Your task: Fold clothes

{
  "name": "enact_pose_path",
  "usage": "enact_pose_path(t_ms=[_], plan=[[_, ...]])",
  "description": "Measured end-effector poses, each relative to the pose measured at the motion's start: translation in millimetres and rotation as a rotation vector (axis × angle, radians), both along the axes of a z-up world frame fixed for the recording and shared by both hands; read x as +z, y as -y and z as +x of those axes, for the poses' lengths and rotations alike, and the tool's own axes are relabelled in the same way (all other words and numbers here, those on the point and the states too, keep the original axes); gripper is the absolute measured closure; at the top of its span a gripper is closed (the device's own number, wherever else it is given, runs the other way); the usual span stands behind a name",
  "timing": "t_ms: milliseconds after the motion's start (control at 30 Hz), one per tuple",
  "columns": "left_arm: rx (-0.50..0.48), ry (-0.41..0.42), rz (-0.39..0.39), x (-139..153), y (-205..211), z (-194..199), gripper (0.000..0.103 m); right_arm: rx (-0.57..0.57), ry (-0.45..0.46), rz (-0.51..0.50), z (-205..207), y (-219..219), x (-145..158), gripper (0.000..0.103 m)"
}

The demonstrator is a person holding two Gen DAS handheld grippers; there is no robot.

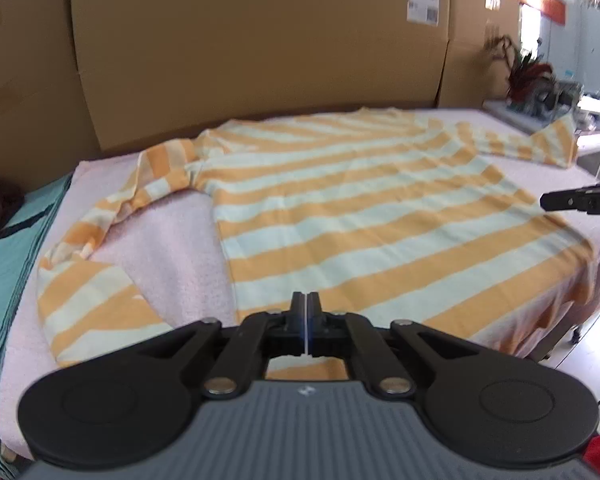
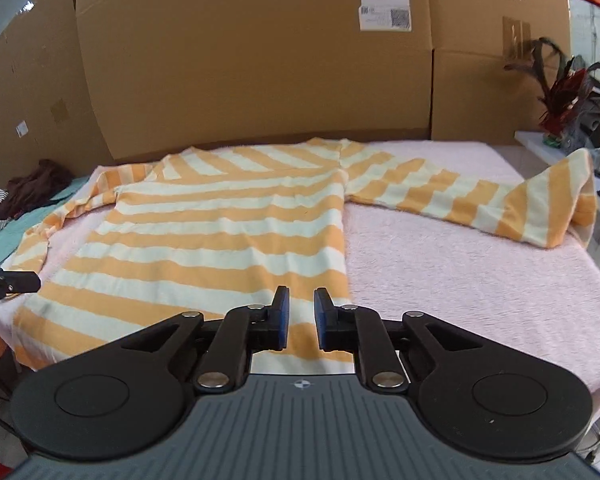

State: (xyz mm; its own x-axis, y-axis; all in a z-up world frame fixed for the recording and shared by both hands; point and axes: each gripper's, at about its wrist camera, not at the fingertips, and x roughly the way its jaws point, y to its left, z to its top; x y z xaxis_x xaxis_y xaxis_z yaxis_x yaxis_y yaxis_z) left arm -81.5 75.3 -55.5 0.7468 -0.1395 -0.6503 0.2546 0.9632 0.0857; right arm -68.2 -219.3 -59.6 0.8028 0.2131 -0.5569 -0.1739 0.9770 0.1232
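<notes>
An orange and pale striped long-sleeved shirt [image 1: 360, 208] lies spread flat on a pink towel-covered table [image 2: 480, 280]. One sleeve [image 1: 100, 240] bends back toward the near left. The other sleeve [image 2: 480, 200] stretches right, its cuff raised at the table's edge. My left gripper [image 1: 307, 300] is shut, with nothing visible between its fingers, just above the shirt's near hem. My right gripper [image 2: 301, 300] is open over the hem near the shirt's right side seam. Each gripper's tip shows at the edge of the other's view: right gripper [image 1: 580, 200], left gripper [image 2: 8, 282].
Large cardboard boxes [image 2: 260, 60] wall off the far side of the table. A teal cloth [image 1: 8, 272] and a dark pile of clothes [image 2: 32, 192] lie to the left. A red-leaved plant [image 2: 560, 96] stands on a white shelf at the right.
</notes>
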Motion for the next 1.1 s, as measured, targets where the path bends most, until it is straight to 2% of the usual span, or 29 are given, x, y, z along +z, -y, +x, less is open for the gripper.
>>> enact_pose_path(t_ms=[167, 300, 500, 667, 933, 1000, 1100], plan=[[0.057, 0.008, 0.064, -6.5, -15.3, -9.9, 0.103, -0.041, -0.057, -0.101, 16.1, -23.8, -11.8, 0.091], [0.084, -0.008, 0.034, -3.6, -33.5, -13.8, 0.103, -0.060, -0.085, -0.113, 18.8, -20.3, -10.9, 0.089], [0.103, 0.016, 0.070, -6.4, -22.1, -14.1, 0.103, -0.079, -0.099, -0.144, 21.8, -27.4, -10.8, 0.083], [0.116, 0.001, 0.048, -4.3, -24.0, -12.0, 0.103, -0.095, -0.101, -0.175, 22.2, -34.8, -11.1, 0.082], [0.102, 0.064, -0.026, 12.8, -13.9, -4.9, 0.097, -0.107, -0.103, -0.176, 22.5, -37.1, -10.8, 0.082], [0.083, 0.050, -0.039, 11.4, -4.8, 2.2, 0.096, -0.111, -0.101, -0.176, 22.1, -37.7, -11.0, 0.082], [0.088, 0.046, -0.012, 1.2, 0.8, 5.3, 0.092, -0.119, -0.097, -0.166, 21.3, -37.3, -11.6, 0.082]])
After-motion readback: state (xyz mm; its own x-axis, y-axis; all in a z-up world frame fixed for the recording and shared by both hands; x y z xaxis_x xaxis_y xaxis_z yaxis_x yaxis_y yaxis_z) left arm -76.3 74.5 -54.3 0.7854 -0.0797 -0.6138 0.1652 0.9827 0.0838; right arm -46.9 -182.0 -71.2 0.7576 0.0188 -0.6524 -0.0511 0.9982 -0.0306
